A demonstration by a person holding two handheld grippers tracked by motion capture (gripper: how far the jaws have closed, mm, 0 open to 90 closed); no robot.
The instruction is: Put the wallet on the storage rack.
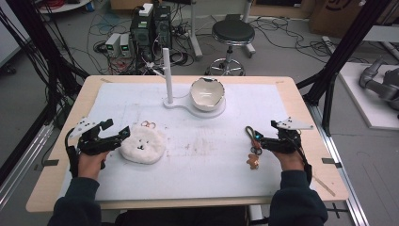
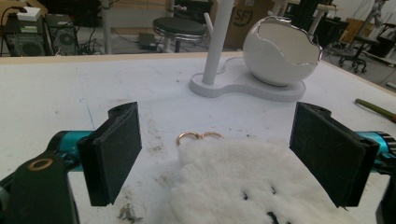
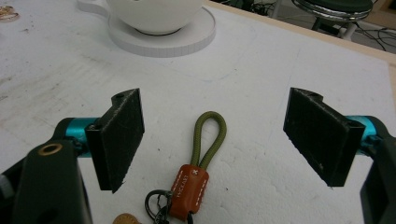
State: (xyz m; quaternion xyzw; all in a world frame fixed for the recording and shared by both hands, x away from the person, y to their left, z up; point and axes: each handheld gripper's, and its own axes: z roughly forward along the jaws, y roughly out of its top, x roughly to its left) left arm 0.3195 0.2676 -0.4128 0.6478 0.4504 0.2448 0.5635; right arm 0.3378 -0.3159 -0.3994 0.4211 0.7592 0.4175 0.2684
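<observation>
While both hands rest near the table's front edge, the high view shows the left gripper (image 1: 120,135) just beside a fluffy white plush keychain with a small stitched face (image 1: 141,145), its tips at the plush's left side; whether they touch it cannot be told from here. Two small gold rings (image 1: 148,125) lie at the plush's far edge. On the other side, the right gripper (image 1: 260,140) points at a keychain with an olive-green cord loop and a brown leather tab (image 1: 254,141), which lies on the white foam mat (image 1: 202,155) with a small brown charm at its near end. Farther back, at the middle of the mat, stands a white stand with an upright post and a cracked-eggshell bowl (image 1: 207,93).

From the left gripper view, the left gripper (image 2: 229,154) has its jaws wide apart, clamped on nothing; the white plush (image 2: 243,182) lies low between them, its gold rings (image 2: 199,136) just beyond it, and the white stand (image 2: 280,51) is well behind.

Seen in the right gripper view, the right gripper (image 3: 219,140) also has its jaws spread wide and empty. The olive cord loop and leather tab (image 3: 201,163) lie on the mat between the pads, touching neither, and the stand's round base (image 3: 163,32) sits farther off.
</observation>
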